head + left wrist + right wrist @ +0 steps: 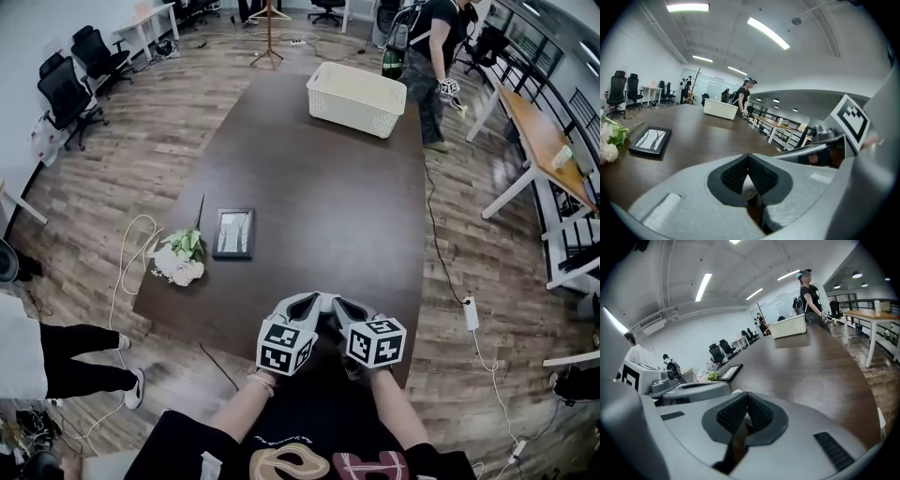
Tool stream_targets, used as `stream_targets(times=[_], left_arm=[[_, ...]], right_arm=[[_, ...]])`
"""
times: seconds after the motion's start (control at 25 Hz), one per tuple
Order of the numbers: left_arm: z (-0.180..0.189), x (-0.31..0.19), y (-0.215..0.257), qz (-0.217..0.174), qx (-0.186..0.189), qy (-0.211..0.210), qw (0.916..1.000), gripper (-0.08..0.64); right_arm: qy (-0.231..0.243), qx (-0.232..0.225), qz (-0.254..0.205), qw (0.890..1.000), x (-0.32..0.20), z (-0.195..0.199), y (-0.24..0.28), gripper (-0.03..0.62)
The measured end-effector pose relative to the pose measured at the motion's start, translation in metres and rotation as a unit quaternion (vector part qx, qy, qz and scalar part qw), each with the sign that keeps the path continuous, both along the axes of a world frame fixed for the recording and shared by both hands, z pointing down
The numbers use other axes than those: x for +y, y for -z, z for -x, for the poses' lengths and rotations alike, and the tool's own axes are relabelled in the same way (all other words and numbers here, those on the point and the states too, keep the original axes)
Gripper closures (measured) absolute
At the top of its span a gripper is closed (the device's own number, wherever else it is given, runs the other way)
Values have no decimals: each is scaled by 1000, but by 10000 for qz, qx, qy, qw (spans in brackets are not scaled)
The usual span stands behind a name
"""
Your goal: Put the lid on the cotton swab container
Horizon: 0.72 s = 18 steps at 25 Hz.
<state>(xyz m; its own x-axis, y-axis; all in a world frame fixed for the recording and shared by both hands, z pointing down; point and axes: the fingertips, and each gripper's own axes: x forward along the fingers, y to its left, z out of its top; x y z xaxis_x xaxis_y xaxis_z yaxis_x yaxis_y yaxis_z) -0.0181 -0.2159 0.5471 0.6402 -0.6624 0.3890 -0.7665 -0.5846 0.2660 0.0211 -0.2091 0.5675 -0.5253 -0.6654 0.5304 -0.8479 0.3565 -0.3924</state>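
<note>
head: steeply down onto table (319, 216) | gripper views: low along table, sharing basket (721, 108)

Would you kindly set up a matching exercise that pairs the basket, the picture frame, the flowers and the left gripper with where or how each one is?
Things:
1. white basket
2. picture frame
3. flowers
4. left gripper

Places or states:
A. at the left edge of the table
B. jaws shut, by the table's near edge
C. at the table's far end
D. lying flat just right of the flowers

Pairs: 1-C, 2-D, 3-A, 4-B.
</note>
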Motion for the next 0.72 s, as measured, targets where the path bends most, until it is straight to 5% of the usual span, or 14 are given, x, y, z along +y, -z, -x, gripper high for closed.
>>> stream_targets(times=[0.28, 0.72], left_arm=[[22, 5, 16, -154, 152, 124, 9997, 554], [41, 32, 20, -240, 253, 171, 9992, 554]], right_arm=[[-281, -192, -206, 9992, 7, -17, 16, 583], [-373, 273, -636, 9969, 37, -35, 26, 583]])
